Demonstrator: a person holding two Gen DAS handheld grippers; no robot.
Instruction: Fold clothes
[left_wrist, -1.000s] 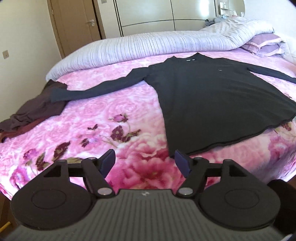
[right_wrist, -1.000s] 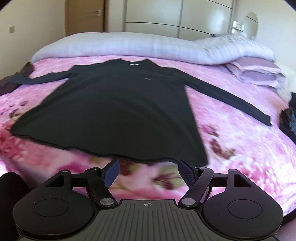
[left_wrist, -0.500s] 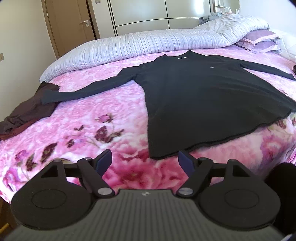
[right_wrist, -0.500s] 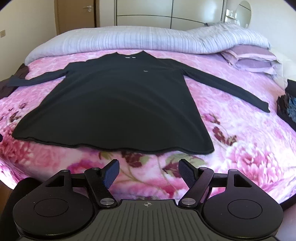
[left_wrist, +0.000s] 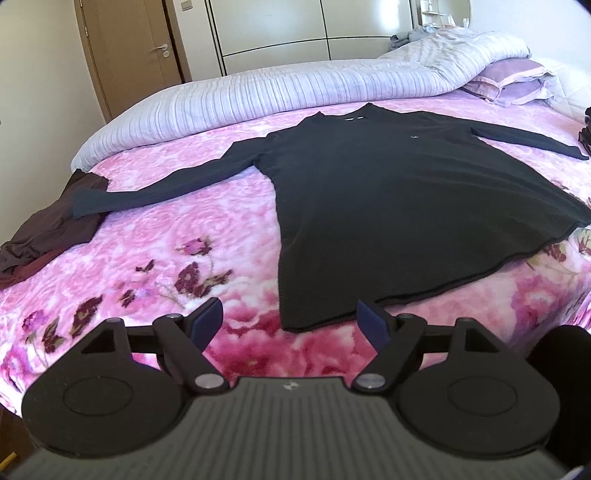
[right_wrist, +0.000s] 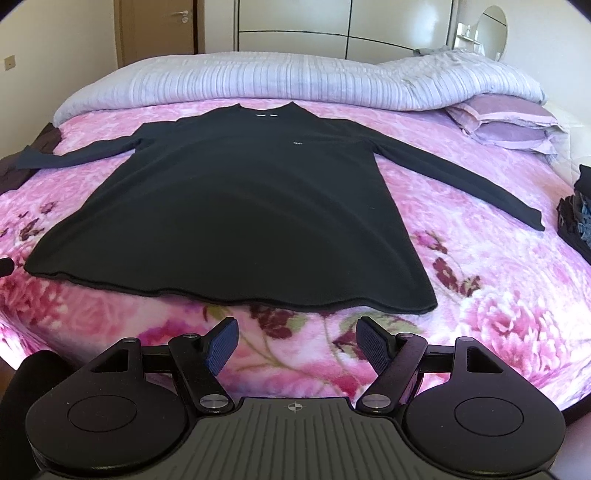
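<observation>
One black sweater (right_wrist: 236, 206) lies flat on the bed (right_wrist: 480, 280), face up, collar toward the far side and hem toward the near edge. Its two sleeves are spread out to either side: one (left_wrist: 162, 188) reaches to the left, its cuff lying on a dark maroon garment (left_wrist: 44, 236) bunched at the bed's left edge; the other (right_wrist: 465, 181) runs right, its cuff ending near a stack of dark folded clothes (right_wrist: 576, 218) at the right edge. Two small white marks show at the collar and one on the chest.

The bed has one pink floral cover. Along the far side lies one rolled, striped lilac quilt (right_wrist: 280, 85), and at its right end two lilac pillows (right_wrist: 509, 125) are stacked.

There are two tongs. The left tongs (left_wrist: 290, 321) hang above the near-left corner of the hem, their blue pads wide apart with nothing between them but air. The right tongs (right_wrist: 297, 339) hang over bare cover just short of the hem near its right corner, also spread apart and empty. Neither touches the sweater.

Behind the bed stand one wooden door (left_wrist: 129, 48) and a white wardrobe (right_wrist: 332, 26); one round mirror (right_wrist: 493, 33) is at far right.
</observation>
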